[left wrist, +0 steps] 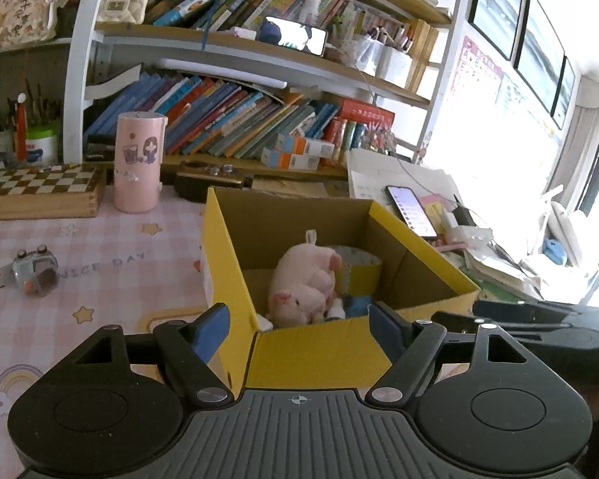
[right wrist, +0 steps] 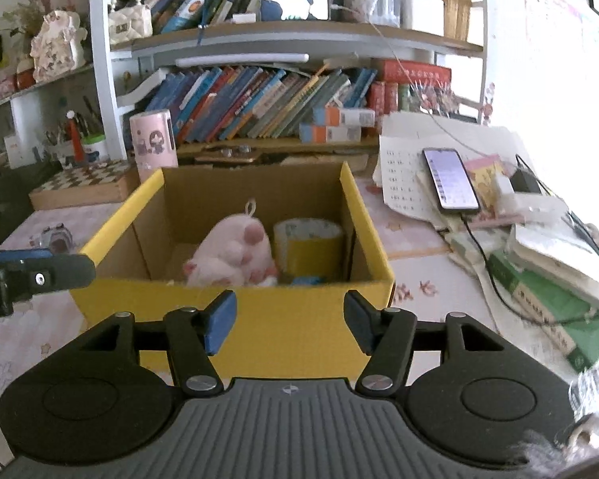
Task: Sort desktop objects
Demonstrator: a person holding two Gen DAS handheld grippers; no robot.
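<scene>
Left gripper [left wrist: 299,329]: fingers [left wrist: 211,331] released, nothing between them; they straddle the near corner of the yellow box [left wrist: 311,355]. Right gripper [right wrist: 289,321]: fingers [right wrist: 219,325] also spread apart and empty, poised just before the box's near wall [right wrist: 299,339].

Box stands open-topped on the desk [left wrist: 100,279], which is covered by a pink checked cloth. Inside the box: a pink plush pig [right wrist: 231,255] lying on the floor toward the near wall, a roll of yellow tape [right wrist: 309,245] upright just beside it on the right, and a small blue item [right wrist: 309,280] in front of the roll, mostly hidden by the wall.

Left of the box, apart from it: a small toy car [left wrist: 34,271] on the cloth. At the back edge of the desk: a pink cylinder [left wrist: 139,161] and a chessboard [left wrist: 40,185]. Right of the box: a lit phone [right wrist: 451,179] on papers, near stacked books [right wrist: 555,299].
</scene>
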